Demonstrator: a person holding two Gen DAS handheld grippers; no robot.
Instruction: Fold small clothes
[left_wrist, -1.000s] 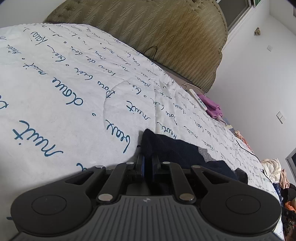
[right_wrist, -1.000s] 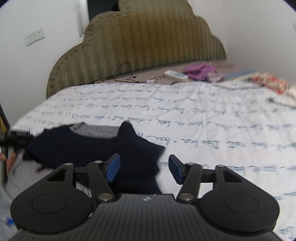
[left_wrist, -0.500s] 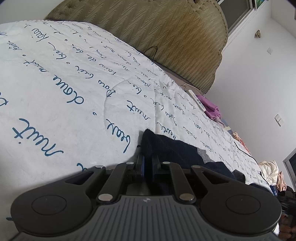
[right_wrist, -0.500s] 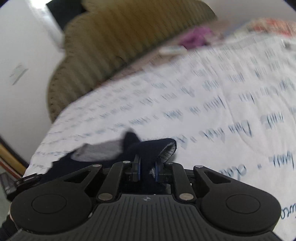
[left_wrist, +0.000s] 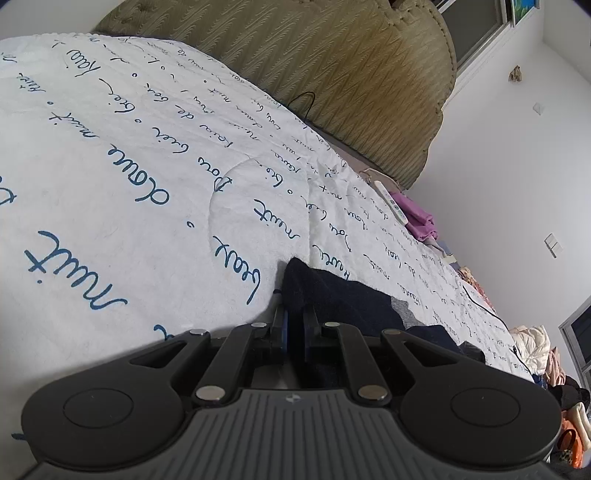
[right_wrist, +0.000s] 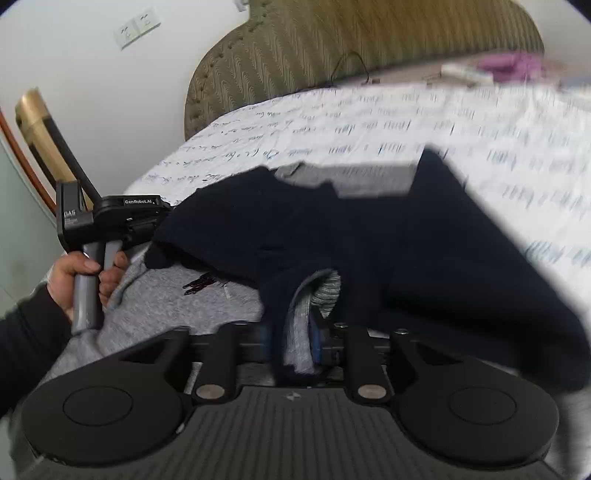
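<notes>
Lying on the bed (left_wrist: 147, 184), the garment (right_wrist: 406, 240) is pinched at two edges: the left gripper (left_wrist: 293, 325) and right gripper (right_wrist: 291, 339) are each clamped on cloth. If either thin hold slipped, the fold could be skewed.

the little top (right_wrist: 424, 236) is dark navy outside with a heathered grey lining, and there's a small dark red mark on the grey part lower left. bedspread (left_wrist: 110, 166) is white, quilted, covered in rows of blue cursive handwriting. headboard (left_wrist: 314, 62) is olive-green with a wavy chevron texture. both grippers are matte black with ribbed grey bodies, blue pads on the right gripper (right_wrist: 291, 339) and left gripper (left_wrist: 293, 325). purple cloth (left_wrist: 417, 218) by the white wall (left_wrist: 517, 166), plus a white remote (left_wrist: 391, 201).
</notes>
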